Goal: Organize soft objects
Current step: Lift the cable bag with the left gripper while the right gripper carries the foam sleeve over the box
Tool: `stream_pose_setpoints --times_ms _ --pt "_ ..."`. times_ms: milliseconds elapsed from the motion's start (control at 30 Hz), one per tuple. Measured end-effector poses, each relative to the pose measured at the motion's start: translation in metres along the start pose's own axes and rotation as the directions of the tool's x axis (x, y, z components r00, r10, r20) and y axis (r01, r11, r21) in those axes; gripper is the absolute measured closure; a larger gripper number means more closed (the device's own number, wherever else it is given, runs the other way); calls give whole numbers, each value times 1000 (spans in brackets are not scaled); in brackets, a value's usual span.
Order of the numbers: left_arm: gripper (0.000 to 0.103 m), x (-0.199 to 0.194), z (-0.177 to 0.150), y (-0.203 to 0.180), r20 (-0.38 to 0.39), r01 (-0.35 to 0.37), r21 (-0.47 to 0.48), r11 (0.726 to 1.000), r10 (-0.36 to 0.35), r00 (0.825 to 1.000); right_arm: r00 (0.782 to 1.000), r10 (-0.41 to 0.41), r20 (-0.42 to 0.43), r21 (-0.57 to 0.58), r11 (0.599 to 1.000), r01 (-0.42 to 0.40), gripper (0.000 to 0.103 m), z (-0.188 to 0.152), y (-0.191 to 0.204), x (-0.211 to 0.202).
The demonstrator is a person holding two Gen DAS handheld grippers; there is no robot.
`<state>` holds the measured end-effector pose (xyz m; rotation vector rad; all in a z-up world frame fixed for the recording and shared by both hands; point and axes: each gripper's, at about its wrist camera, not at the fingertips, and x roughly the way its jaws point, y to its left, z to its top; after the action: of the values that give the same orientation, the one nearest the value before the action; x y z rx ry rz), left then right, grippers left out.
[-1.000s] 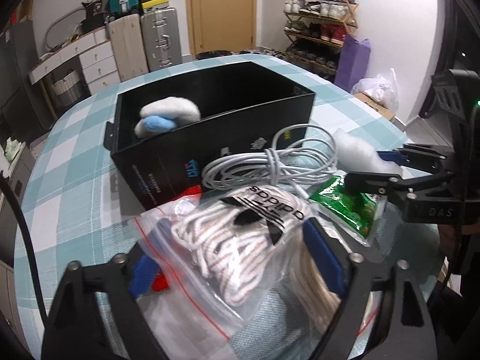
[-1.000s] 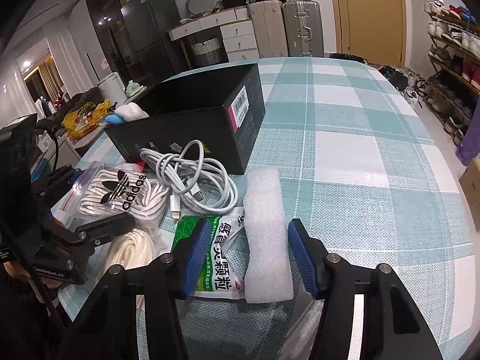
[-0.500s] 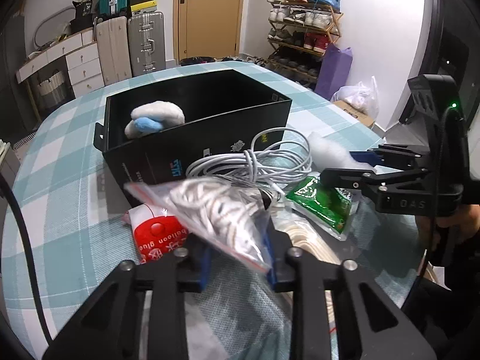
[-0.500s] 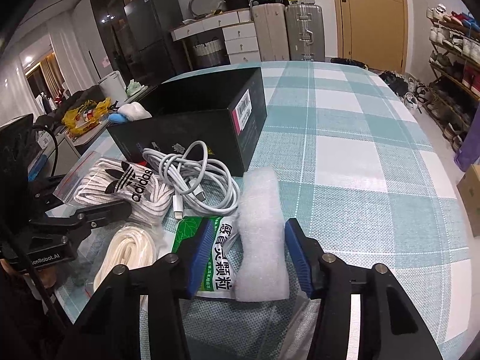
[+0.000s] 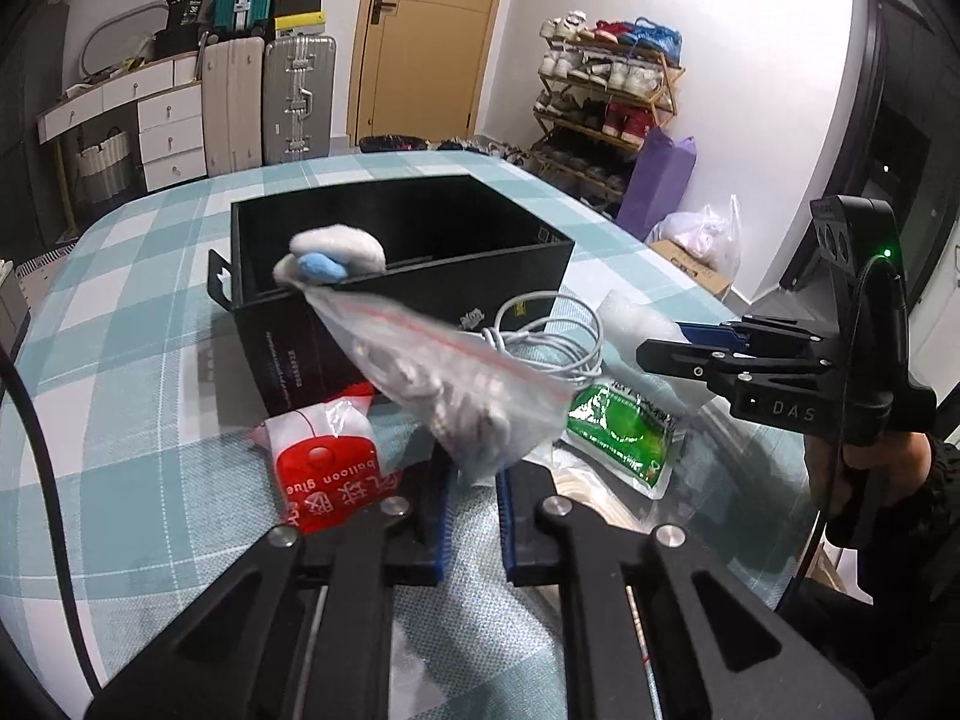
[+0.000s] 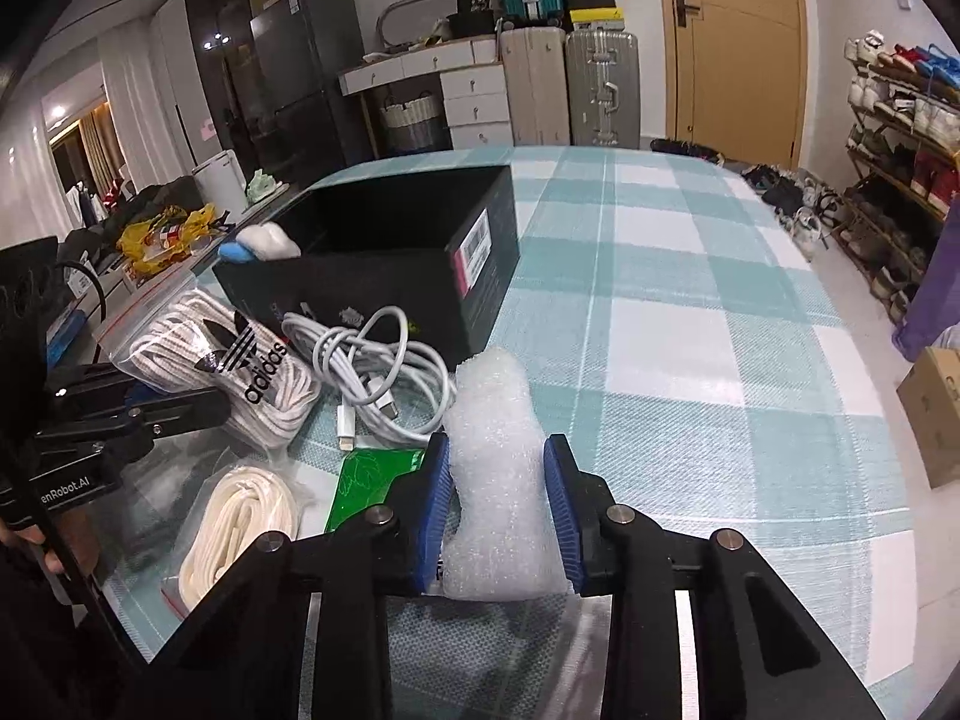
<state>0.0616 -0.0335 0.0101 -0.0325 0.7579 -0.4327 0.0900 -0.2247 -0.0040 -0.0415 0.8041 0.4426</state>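
Left gripper [image 5: 471, 501] pinched on the bottom corner of the zip bag of white rope [image 5: 444, 372], bag lifted off the table, tilted up toward the black box [image 5: 420, 294]. Same bag shows adidas logo in right wrist view [image 6: 222, 360], held up left of the box. Right gripper [image 6: 498, 510] closed around the white foam roll [image 6: 495, 462], blue pads touching both sides, roll upright between them, raised above the table. Foam roll also seen in left view at the right gripper's tip [image 5: 636, 324].

Black box open-topped on the teal checked tablecloth [image 6: 660, 312], white-and-blue soft toy [image 5: 333, 255] sitting at its near-left corner. White charging cable [image 6: 372, 372] coiled just in front of the box. Green packet [image 5: 624, 435] beside the cable, under the right gripper. Cream rope bundle [image 6: 240, 516] in clear bag near table edge. Red balloon glue packet [image 5: 327, 468] against the box front.
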Motion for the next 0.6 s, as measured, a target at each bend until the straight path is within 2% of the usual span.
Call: stream_pose_setpoints --times_ms 300,600 --pt "95 -11 0 1 35 31 -12 999 -31 999 998 10 66 -8 1000 -9 72 5 5 -16" --pt "95 -29 5 0 91 48 -13 999 -47 995 983 42 178 -28 999 -37 72 8 18 -42"
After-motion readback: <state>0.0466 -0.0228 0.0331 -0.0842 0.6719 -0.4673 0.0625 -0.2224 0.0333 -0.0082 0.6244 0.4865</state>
